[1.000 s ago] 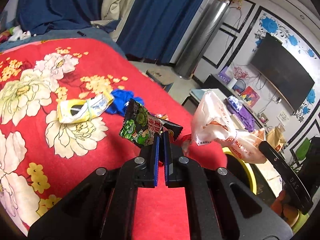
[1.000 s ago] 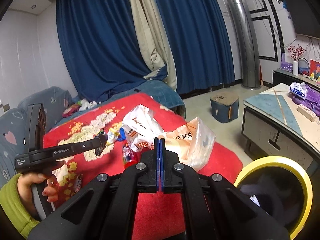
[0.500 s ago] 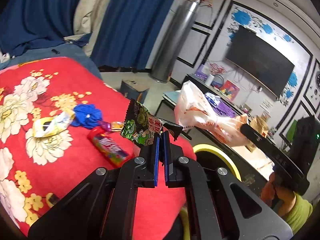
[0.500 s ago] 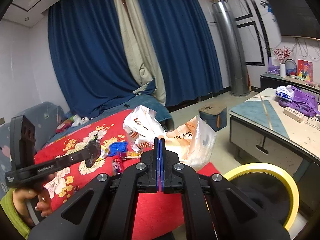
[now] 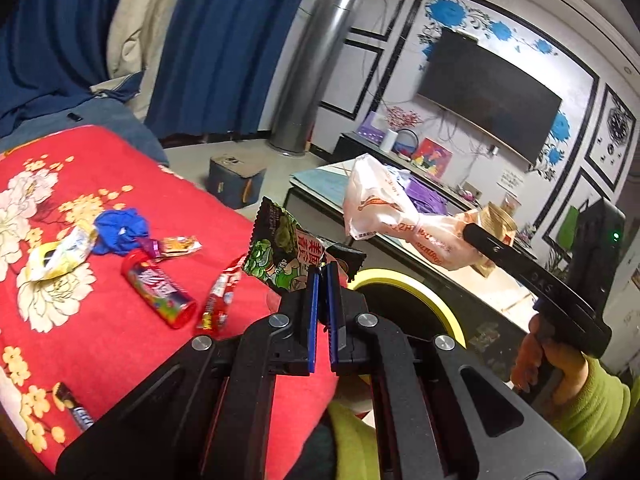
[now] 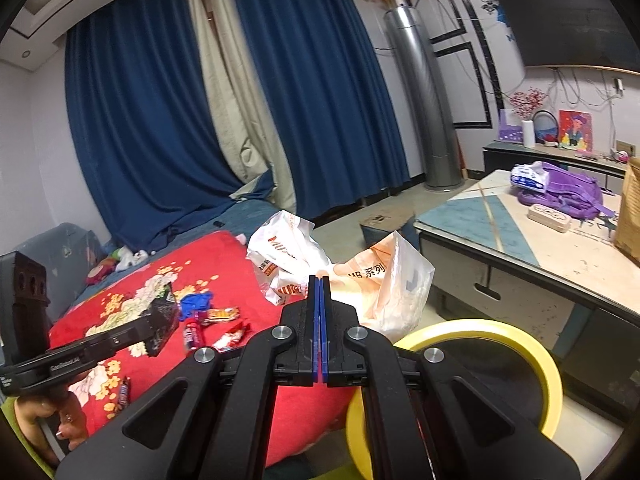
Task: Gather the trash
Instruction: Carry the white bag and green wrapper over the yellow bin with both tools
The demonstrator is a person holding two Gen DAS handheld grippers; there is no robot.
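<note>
Left wrist view: left gripper (image 5: 321, 276) clenched on green snack wrapper (image 5: 280, 256), held above edge of red floral blanket (image 5: 120, 340), near yellow-rimmed bin (image 5: 416, 284). Still lying on blanket: red candy tube (image 5: 160, 294), red-white wrapper (image 5: 220, 300), blue crumpled scrap (image 5: 120, 230).

Right wrist view: right gripper (image 6: 319, 280) clenched on plastic bags (image 6: 384, 284), hanging just above yellow-rimmed bin (image 6: 476, 330).

Risk: thin corner grip on wrapper, so possible slip before reaching bin; light bags may catch on rim or drift beside it at release.

Wrapper (image 5: 288, 256) and bag (image 6: 344, 276) nearer bin (image 6: 480, 344)
</note>
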